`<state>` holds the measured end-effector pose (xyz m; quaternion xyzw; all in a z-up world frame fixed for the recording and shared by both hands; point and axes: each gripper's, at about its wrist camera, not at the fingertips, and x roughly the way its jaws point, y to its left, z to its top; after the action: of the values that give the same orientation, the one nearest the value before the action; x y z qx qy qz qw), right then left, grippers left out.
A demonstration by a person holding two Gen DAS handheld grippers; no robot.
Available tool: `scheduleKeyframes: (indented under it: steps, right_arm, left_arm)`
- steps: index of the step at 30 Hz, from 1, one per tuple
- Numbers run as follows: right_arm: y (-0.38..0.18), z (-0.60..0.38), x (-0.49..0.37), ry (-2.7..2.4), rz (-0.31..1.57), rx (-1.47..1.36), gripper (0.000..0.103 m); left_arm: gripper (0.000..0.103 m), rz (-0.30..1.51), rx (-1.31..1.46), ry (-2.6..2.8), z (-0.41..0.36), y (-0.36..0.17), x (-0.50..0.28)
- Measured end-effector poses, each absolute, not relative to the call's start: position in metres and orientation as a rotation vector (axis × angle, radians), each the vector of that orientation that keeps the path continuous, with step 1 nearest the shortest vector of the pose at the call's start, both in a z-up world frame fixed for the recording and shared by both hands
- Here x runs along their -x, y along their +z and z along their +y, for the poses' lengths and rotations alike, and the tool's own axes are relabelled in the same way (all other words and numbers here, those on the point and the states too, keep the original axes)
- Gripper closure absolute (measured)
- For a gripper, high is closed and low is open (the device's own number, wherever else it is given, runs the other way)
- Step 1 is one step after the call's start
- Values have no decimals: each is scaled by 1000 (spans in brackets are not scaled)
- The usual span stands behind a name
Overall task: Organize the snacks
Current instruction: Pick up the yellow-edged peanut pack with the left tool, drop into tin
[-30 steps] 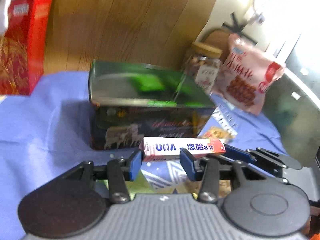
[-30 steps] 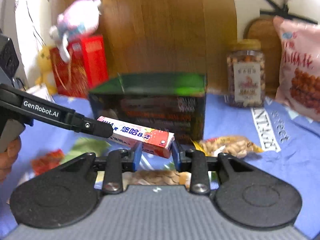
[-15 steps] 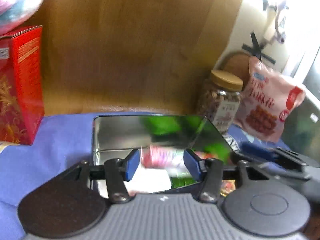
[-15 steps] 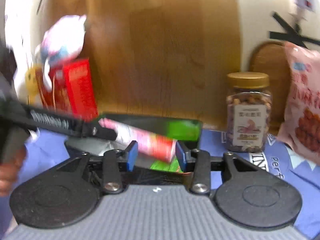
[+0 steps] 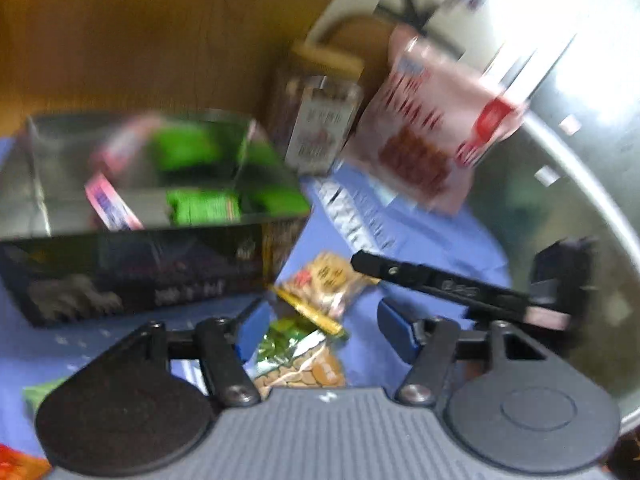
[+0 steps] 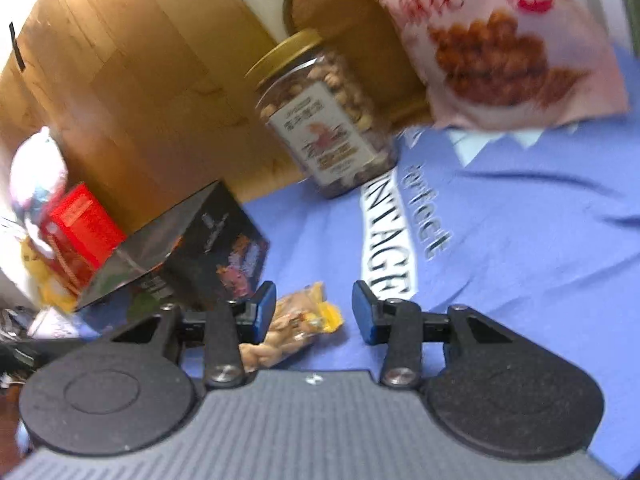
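Note:
The open dark tin box [image 5: 140, 264] stands on the blue cloth. Inside it lie the pink-and-white candy box [image 5: 110, 204] and a green packet [image 5: 204, 204]. My left gripper [image 5: 316, 338] is open and empty, low in front of the tin, over small nut packets [image 5: 328, 280]. My right gripper [image 6: 314, 312] is open and empty, right of the tin [image 6: 192, 256], with a yellow nut packet [image 6: 296, 328] beside its left finger. The right gripper's arm [image 5: 440, 284] shows in the left wrist view.
A gold-lidded nut jar [image 6: 324, 120] and a pink snack bag [image 6: 500, 40] stand at the back against the wooden wall. A red box [image 6: 80, 228] and a plush toy [image 6: 36, 176] are left of the tin. A metal lid [image 5: 560, 220] stands at the right.
Both grippers carried the candy box up over the tin and let go. It now lies inside the tin. Both grippers have opened and drawn back and down.

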<state>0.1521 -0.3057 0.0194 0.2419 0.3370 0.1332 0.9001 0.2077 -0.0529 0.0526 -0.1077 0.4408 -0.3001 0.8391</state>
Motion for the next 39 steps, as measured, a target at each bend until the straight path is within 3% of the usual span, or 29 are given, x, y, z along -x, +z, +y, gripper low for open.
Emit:
scheduleKeyframes:
  steps: [3, 5, 6, 7, 9, 11, 12, 22, 29, 32, 39]
  right_arm:
    - [14, -303, -149, 291, 709, -502, 58]
    - [8, -304, -141, 312, 711, -531, 61]
    - [6, -304, -137, 325, 711, -539, 64]
    - [5, -304, -134, 336, 711, -542, 71]
    - [6, -301, -122, 330, 699, -518, 75]
    - [13, -301, -107, 330, 666, -508, 79]
    - [19, -301, -100, 337, 642, -511, 86]
    - [93, -237, -121, 449, 434, -454, 87]
    - [77, -175, -169, 433, 501, -340, 86]
    - [67, -158, -181, 394, 553, -255, 82]
    - [69, -213, -122, 374, 517, -317, 81]
  left_arm:
    - [42, 998, 264, -589, -65, 29, -224]
    - [49, 1020, 307, -586, -70, 20, -235]
    - [66, 1026, 325, -604, -72, 17, -236]
    - [74, 1037, 332, -613, -76, 16, -237]
    - [75, 1027, 316, -620, -80, 21, -232]
    - [75, 986, 272, -637, -84, 34, -220]
    - [75, 950, 249, -643, -83, 43, -212]
    - [75, 677, 249, -606, -12, 130, -202]
    - [75, 722, 224, -502, 20, 104, -244]
    - [63, 749, 185, -425, 22, 84, -258]
    - [60, 643, 222, -400, 59, 98, -218]
